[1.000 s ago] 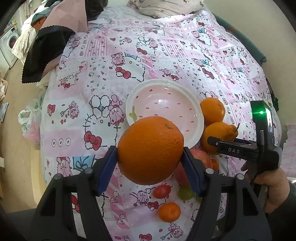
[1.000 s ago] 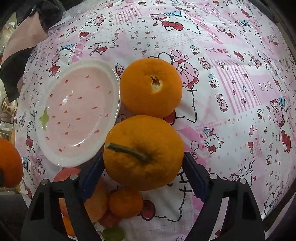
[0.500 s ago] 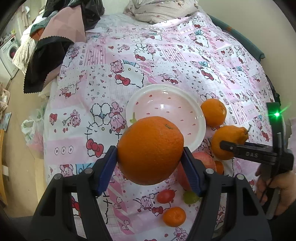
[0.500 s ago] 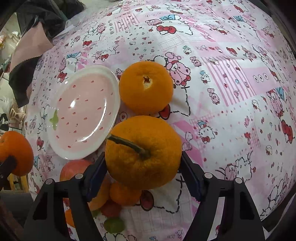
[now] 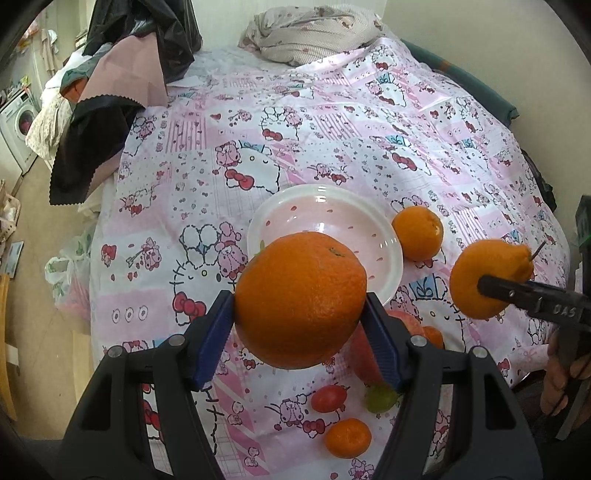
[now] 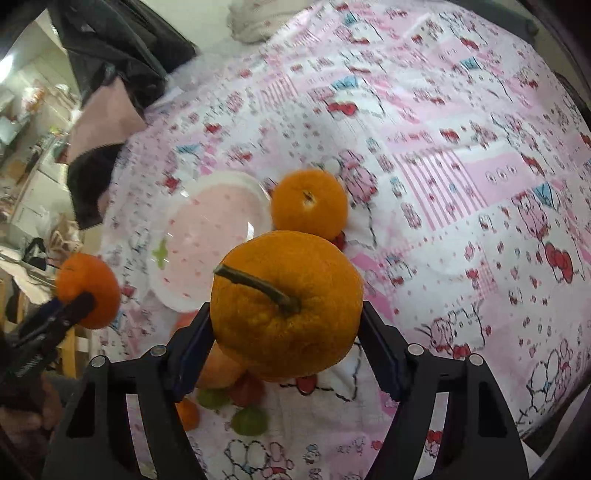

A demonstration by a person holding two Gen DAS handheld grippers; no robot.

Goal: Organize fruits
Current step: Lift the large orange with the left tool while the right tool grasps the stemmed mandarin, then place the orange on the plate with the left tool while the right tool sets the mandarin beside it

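Note:
My left gripper (image 5: 300, 312) is shut on a large smooth orange (image 5: 301, 299), held above the near rim of the pink-and-white plate (image 5: 351, 218). My right gripper (image 6: 286, 328) is shut on a bumpy orange with a stem (image 6: 286, 304), held in the air to the right of the plate (image 6: 210, 236); it also shows in the left wrist view (image 5: 487, 277). A third orange (image 5: 417, 232) lies on the sheet beside the plate's right rim. An apple (image 5: 365, 354), a small tangerine (image 5: 348, 437), a cherry tomato (image 5: 328, 398) and a green grape (image 5: 380, 398) lie on the sheet below the grippers.
A Hello Kitty sheet (image 5: 332, 122) covers the bed. Dark and pink clothes (image 5: 110, 92) are piled at the far left corner, a rolled blanket (image 5: 310, 33) at the far end. A wall runs along the right. The floor drops off at the left edge.
Both grippers have risen with their oranges. The right gripper has lifted the stemmed orange off the sheet and drawn back to the right, away from the plate.

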